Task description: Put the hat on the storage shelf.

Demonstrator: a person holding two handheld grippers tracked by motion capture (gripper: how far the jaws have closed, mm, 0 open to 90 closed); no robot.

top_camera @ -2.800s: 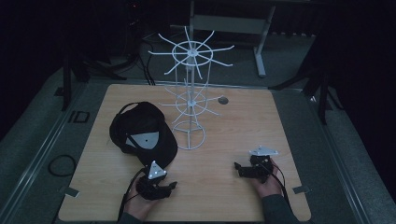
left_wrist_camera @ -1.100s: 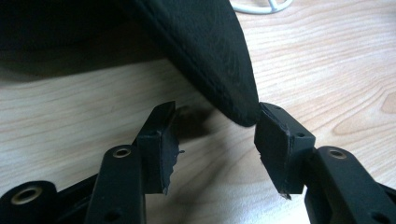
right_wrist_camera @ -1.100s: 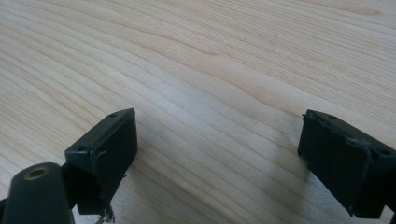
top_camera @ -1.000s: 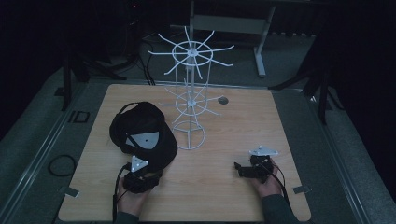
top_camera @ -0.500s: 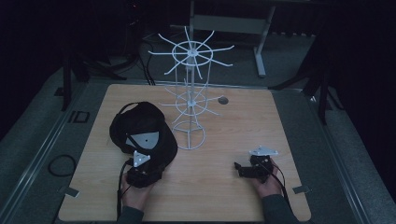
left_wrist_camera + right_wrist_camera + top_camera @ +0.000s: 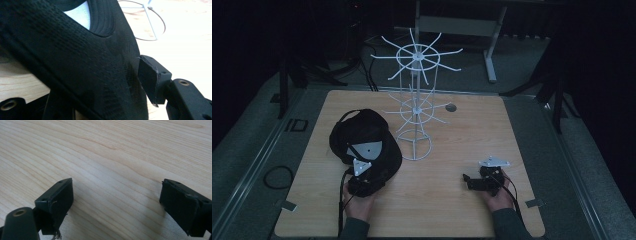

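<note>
The left claw (image 6: 360, 181) stands part open with the black cap's (image 6: 364, 140) near edge between its jaws, one pad (image 6: 150, 78) touching the fabric. The cap lies just ahead of it on the worktop (image 6: 452, 210), beside the white wire rack (image 6: 414, 100). The right claw (image 6: 472, 182), wide and empty, rests well apart.

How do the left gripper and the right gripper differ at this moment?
The left gripper is at the near edge of the black cap, with cap fabric between its jaws; the right gripper has only bare table between its jaws, which stand open. The left gripper points away from the person toward the white wire rack; the right gripper points sideways toward the left. Both are hand-held, low over the table.
</note>
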